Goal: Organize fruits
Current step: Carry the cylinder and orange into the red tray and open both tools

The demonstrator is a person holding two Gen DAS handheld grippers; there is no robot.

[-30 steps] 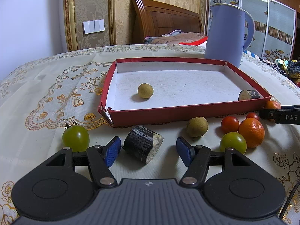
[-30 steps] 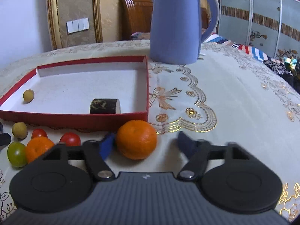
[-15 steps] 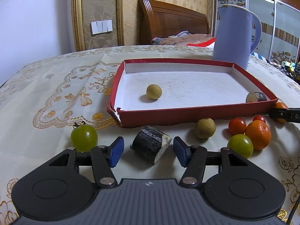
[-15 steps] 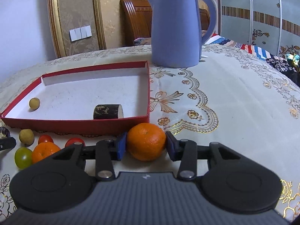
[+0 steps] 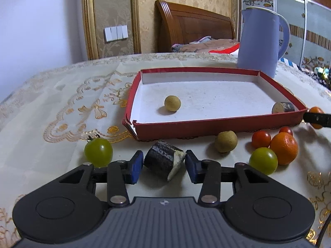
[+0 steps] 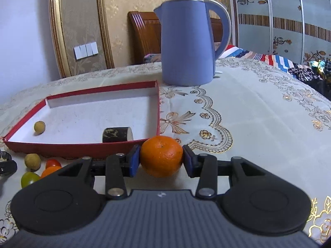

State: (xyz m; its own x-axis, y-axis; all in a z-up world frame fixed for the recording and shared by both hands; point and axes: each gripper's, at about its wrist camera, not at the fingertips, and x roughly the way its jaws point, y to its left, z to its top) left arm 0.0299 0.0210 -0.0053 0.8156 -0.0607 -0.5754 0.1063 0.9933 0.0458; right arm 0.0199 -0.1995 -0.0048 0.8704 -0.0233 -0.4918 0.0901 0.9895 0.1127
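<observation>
A red tray [image 5: 217,123] [image 6: 82,145] holds a small tan fruit [image 5: 172,103] [image 6: 39,127] and a dark cut piece [image 5: 283,107] [image 6: 117,134]. My left gripper [image 5: 164,164] is shut on a dark-skinned cut piece [image 5: 163,160] in front of the tray. My right gripper [image 6: 161,159] is shut on an orange mandarin [image 6: 161,155] at the tray's front right corner and holds it off the cloth. On the cloth lie a green fruit [image 5: 98,152], a tan fruit [image 5: 226,141], two red tomatoes [image 5: 261,138], another mandarin [image 5: 283,148] and a green tomato [image 5: 263,160].
A blue kettle [image 5: 259,41] [image 6: 191,45] stands behind the tray at the right. An embroidered cloth [image 6: 258,113] covers the table. A wooden headboard [image 5: 192,26] and a wardrobe stand behind.
My left gripper closed onto the dark cut piece. My right gripper closed on the mandarin and lifted it slightly.
</observation>
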